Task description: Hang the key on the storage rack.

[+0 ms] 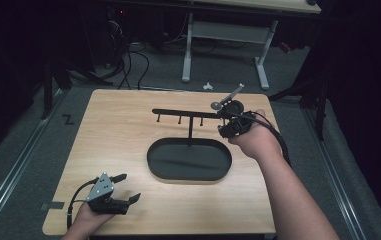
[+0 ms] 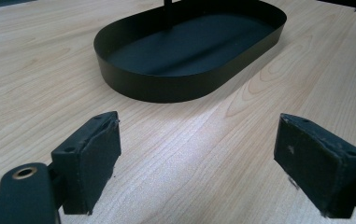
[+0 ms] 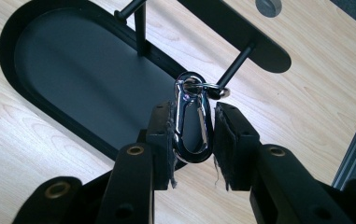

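your right gripper is closed on a silver snap hook, its pads pressing the hook's two long sides, with the clip standing upright between them. a small ring at the top of the snap hook sits at the tip of one peg that hangs under the black crossbar of the stand; whether the ring is around the peg or only touching it is hard to tell. in the high view your right gripper is at the right end of the crossbar, above the far right edge of the oval black tray that forms the stand's base. your left gripper rests near the front left corner of the desk, well apart from the tray. its jaws stand wide with nothing between them, just bare wood in front and the tray's wall beyond.
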`<act>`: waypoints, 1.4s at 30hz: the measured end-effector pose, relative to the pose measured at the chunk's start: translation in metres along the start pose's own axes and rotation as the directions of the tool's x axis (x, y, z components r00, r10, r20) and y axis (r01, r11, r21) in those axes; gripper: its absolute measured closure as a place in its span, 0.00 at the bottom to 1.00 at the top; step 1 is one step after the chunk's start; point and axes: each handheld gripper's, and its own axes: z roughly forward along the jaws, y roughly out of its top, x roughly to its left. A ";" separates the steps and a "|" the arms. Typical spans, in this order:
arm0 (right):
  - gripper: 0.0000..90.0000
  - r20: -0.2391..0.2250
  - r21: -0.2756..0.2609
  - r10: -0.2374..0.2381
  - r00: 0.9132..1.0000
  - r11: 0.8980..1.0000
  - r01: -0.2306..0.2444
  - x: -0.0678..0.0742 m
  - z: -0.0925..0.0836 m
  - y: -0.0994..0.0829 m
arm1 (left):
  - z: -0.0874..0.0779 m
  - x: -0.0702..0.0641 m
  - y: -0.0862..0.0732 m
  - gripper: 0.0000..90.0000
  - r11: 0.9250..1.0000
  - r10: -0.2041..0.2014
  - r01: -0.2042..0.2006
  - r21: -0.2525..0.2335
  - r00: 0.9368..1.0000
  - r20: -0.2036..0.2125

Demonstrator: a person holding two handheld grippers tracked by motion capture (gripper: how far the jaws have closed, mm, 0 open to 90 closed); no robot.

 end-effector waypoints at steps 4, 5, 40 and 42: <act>0.76 -0.003 0.004 -0.002 1.000 1.000 0.002 0.001 0.001 0.000 | 0.000 0.000 0.000 0.17 1.000 0.000 0.000 0.001 1.000 0.002; 0.76 -0.006 0.002 -0.003 1.000 1.000 0.003 0.001 0.002 0.000 | 0.000 0.000 0.000 0.17 1.000 0.000 0.000 0.001 1.000 0.002; 0.73 -0.027 0.003 0.021 0.999 1.000 -0.021 0.002 0.008 -0.024 | 0.001 -0.001 0.000 0.17 1.000 0.007 -0.007 0.005 1.000 0.002; 0.72 -0.029 0.003 0.020 0.999 1.000 -0.020 0.002 0.012 -0.030 | 0.001 -0.001 0.000 0.17 1.000 0.007 -0.007 0.005 1.000 0.002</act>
